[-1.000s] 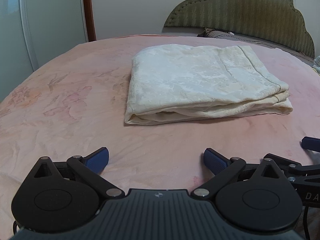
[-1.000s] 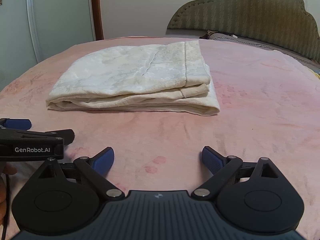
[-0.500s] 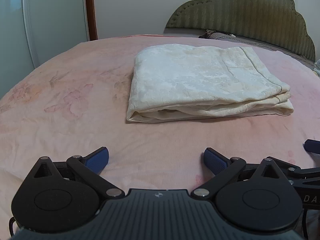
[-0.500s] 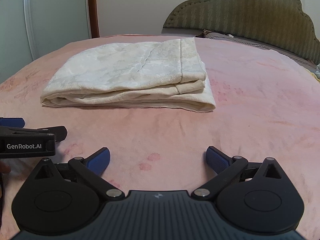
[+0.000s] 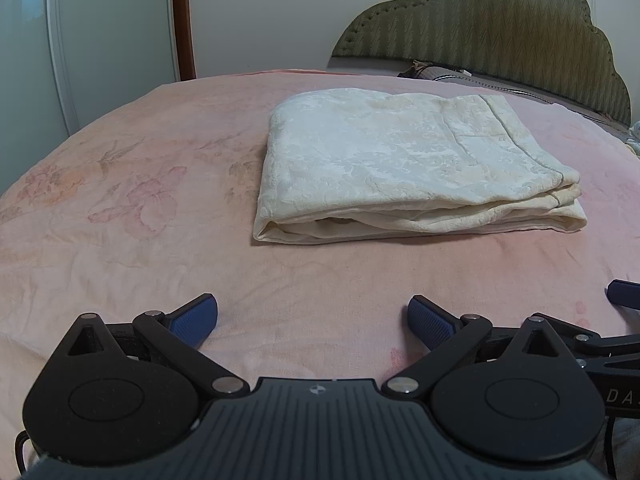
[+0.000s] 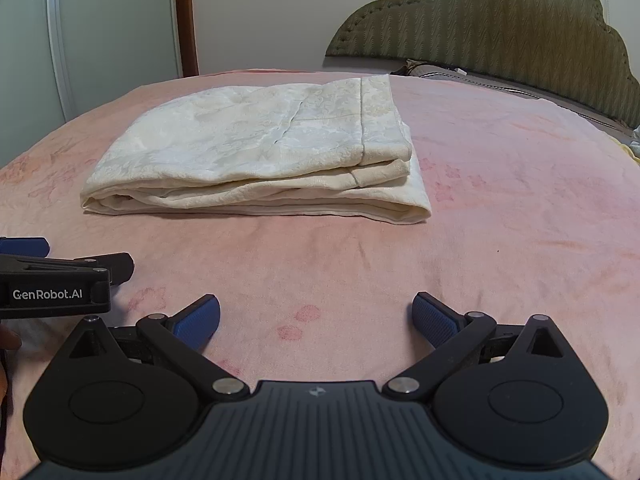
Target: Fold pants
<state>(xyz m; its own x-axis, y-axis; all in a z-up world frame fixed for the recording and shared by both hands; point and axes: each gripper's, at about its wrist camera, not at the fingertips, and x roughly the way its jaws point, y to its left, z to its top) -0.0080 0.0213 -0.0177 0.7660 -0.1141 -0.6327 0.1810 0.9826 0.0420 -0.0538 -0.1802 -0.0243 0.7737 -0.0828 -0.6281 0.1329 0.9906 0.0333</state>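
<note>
The cream patterned pants [image 5: 400, 168] lie folded into a thick rectangle on the pink bed; they also show in the right wrist view [image 6: 264, 152]. My left gripper [image 5: 312, 320] is open and empty, low over the sheet, well in front of the pants. My right gripper [image 6: 316, 318] is open and empty, also in front of the pants. Part of the right gripper shows at the right edge of the left wrist view [image 5: 624, 296]. The left gripper shows at the left edge of the right wrist view [image 6: 60, 276].
The pink floral bedsheet [image 5: 140, 200] covers the bed. A green padded headboard [image 5: 500, 32] and a pillow [image 5: 460, 76] stand at the back right. A white wardrobe door [image 5: 80, 32] and a brown post [image 5: 182, 16] are at the back left.
Both grippers have drifted slightly back and up from the folded pants. The pants have not moved and both grippers stay open.
</note>
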